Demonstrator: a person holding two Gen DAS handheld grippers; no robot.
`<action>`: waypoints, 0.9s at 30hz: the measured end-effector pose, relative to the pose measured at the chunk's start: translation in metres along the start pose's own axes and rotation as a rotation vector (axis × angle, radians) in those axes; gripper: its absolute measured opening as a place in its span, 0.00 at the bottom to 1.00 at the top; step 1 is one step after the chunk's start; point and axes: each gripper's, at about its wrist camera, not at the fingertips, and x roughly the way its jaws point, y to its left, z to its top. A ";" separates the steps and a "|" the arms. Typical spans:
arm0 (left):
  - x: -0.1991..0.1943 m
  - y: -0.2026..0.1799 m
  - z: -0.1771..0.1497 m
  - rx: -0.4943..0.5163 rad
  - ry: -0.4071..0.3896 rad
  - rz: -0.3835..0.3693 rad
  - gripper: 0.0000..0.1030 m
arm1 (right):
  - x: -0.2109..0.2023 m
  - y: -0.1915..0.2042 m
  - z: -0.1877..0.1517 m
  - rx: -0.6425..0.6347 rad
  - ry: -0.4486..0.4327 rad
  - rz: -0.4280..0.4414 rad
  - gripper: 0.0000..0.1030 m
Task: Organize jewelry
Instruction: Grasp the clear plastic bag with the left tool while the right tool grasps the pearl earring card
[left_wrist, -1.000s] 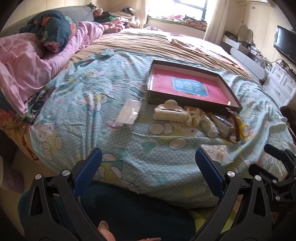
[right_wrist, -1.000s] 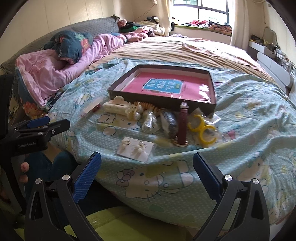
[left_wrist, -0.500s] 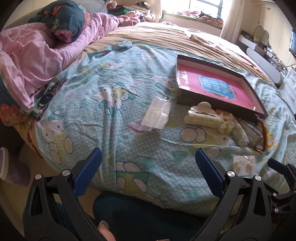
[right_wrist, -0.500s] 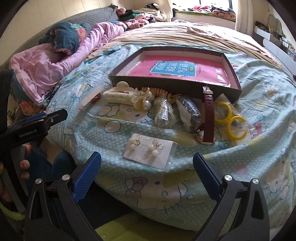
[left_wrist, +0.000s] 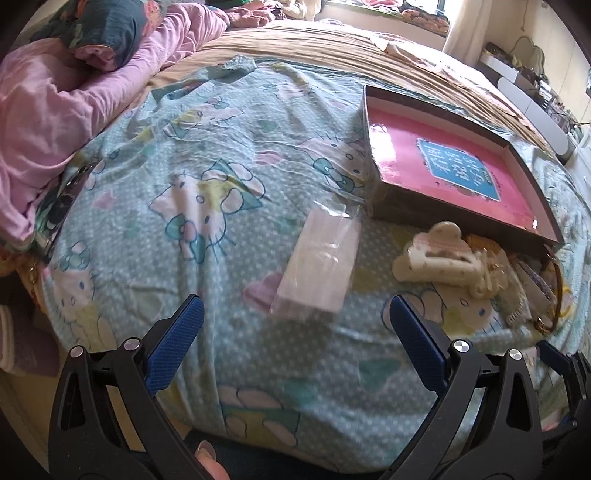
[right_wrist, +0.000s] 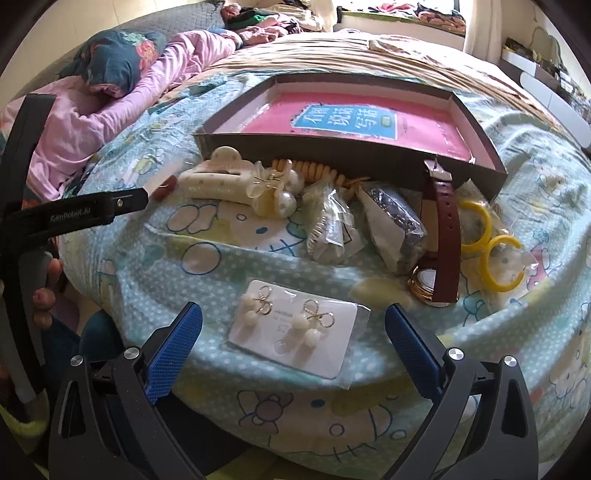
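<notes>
Shallow box (right_wrist: 369, 155) holding pink book (right_wrist: 354, 120); earring card (right_wrist: 295, 328) just beyond right gripper (right_wrist: 293, 343), left gripper (left_wrist: 295, 345), both wide, empty.

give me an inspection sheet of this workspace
surface: bed sheet, cartoon print, wrinkled
job's things: earring card nearest; hair claw, watch, yellow hoops, bagged pieces in front of the tray; clear packet apart to the left
clutter: pink bedding, clothes by window
grippers: left gripper open over packet; right gripper open over earring card, both empty
cables: nothing seen
surroundings: bedroom, white furniture
</notes>
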 end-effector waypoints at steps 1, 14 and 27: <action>0.003 0.000 0.002 0.003 0.003 -0.005 0.92 | 0.002 -0.001 0.001 0.007 0.004 -0.002 0.96; 0.032 -0.003 0.018 0.032 0.029 -0.053 0.77 | 0.014 0.010 -0.001 -0.078 -0.037 -0.049 0.68; 0.013 -0.014 0.016 0.101 -0.029 -0.079 0.37 | -0.024 -0.001 0.004 -0.082 -0.126 0.025 0.66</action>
